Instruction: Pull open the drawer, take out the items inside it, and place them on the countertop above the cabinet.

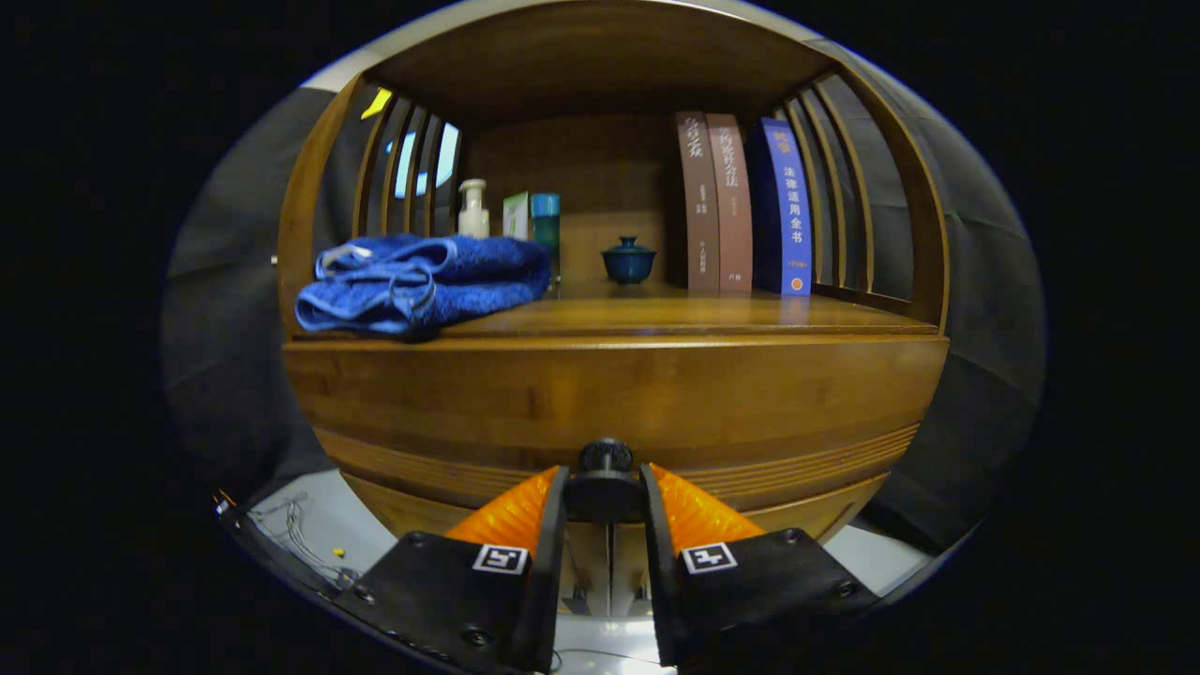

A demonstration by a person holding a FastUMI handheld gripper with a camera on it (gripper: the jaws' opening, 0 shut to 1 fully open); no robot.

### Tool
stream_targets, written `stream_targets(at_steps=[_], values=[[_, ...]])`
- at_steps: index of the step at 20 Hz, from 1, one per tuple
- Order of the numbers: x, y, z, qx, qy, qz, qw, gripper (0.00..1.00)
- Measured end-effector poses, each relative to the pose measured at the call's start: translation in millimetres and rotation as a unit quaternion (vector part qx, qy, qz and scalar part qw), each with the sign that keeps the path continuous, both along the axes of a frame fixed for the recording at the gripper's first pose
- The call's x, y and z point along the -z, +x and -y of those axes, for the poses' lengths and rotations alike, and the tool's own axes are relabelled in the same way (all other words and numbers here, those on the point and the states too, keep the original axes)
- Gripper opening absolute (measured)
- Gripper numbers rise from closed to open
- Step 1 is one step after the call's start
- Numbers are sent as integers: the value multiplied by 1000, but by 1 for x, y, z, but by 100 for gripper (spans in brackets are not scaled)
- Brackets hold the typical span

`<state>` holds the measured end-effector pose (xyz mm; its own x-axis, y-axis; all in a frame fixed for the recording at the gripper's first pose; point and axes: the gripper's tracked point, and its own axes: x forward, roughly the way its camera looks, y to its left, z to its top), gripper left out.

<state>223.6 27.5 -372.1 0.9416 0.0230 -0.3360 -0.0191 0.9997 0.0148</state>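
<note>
A wooden cabinet fills the gripper view, and its drawer front (609, 398) spans the width just below the countertop (684, 319). A dark round knob (605, 457) sticks out from the lower middle of the drawer front. My gripper (605, 486) is shut on this knob, with one finger pressing on each side of it. The drawer looks flush with the cabinet, and its inside is hidden.
On the countertop a folded blue towel (422, 279) lies at the left front. Behind it stand a white pump bottle (473, 208), a green box (516, 216) and a teal bottle (546, 225). A small dark lidded cup (628, 261) and three upright books (741, 216) stand further right.
</note>
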Motion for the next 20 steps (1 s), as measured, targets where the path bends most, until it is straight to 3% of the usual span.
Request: stream_targets(at_steps=[3,7,20], values=[[1,0,1,-1,-16,3,1000,35],[-2,-15,0,0,-13,-2,1000,35],[-15,-123,2,11,13,-3,1000,35]])
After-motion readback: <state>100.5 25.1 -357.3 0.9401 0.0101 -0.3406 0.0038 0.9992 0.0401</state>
